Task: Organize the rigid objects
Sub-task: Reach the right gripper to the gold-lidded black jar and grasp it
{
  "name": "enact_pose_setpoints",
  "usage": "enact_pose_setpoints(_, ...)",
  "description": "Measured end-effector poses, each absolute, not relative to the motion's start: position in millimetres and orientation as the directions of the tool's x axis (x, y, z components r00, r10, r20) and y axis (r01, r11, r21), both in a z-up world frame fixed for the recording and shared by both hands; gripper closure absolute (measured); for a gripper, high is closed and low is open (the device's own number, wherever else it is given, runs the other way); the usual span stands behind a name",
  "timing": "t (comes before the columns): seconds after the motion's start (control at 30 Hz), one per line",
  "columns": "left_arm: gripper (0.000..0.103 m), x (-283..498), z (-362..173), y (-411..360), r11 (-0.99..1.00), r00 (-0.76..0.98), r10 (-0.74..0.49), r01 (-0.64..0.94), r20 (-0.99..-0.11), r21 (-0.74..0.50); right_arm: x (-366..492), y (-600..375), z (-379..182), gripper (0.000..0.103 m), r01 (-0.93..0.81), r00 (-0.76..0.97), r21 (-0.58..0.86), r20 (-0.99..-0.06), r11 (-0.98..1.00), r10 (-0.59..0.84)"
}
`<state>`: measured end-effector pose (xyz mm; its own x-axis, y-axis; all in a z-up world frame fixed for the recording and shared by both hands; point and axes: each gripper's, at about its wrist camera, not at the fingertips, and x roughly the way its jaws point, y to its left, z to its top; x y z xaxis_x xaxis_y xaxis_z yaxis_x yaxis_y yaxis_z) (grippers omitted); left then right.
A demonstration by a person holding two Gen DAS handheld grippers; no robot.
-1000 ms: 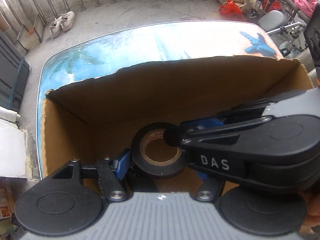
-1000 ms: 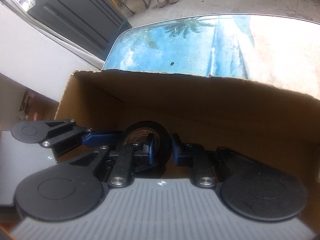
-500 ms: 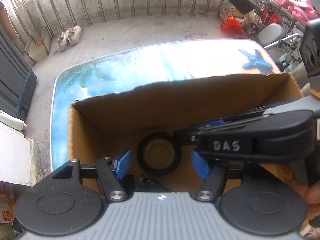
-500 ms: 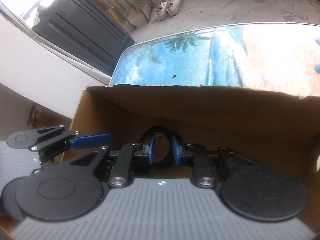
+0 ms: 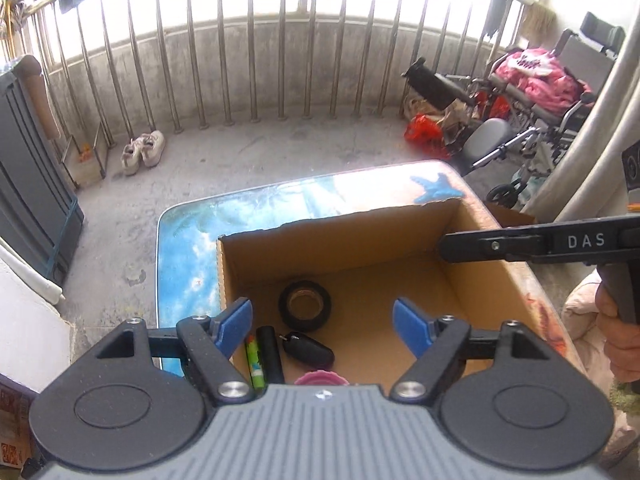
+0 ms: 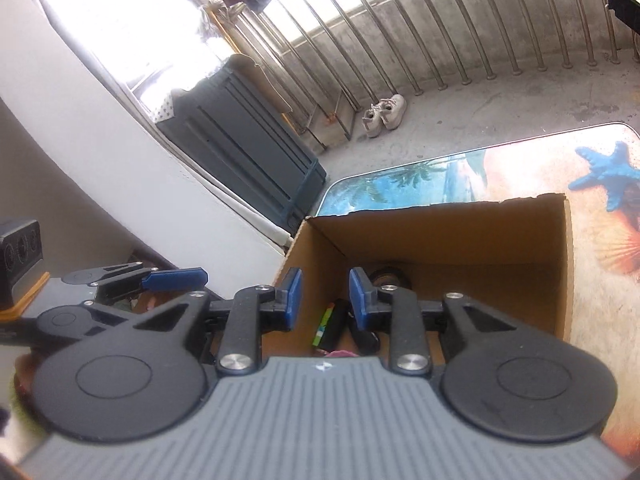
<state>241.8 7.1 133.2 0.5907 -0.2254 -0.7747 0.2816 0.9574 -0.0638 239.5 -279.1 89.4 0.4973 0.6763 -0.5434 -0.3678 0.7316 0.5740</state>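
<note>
Between steps, by the look of it: black tape roll lying flat in the cardboard box, ahead of and below both sets of jaws. Left gripper wide and opening, empty, tilted down over the box's near-left corner; marker, black tube and key fob just below it. Right gripper narrow but opening, nothing between, aimed down into the box. Next, probably: fetching another loose item from off the desk.

glass-topped table with blue beach-and-starfish print, open brown cardboard box sitting directly on it, table standing on grey concrete floor
</note>
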Motion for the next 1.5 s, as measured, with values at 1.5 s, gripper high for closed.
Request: enact_pose_setpoints(1.5, 0.029, 85, -44, -103, 0.876, 0.631, -0.249, 0.47, -0.735, 0.106, 67, -339, -69, 0.065, -0.119, 0.547, 0.659, -0.58, 0.742, 0.603)
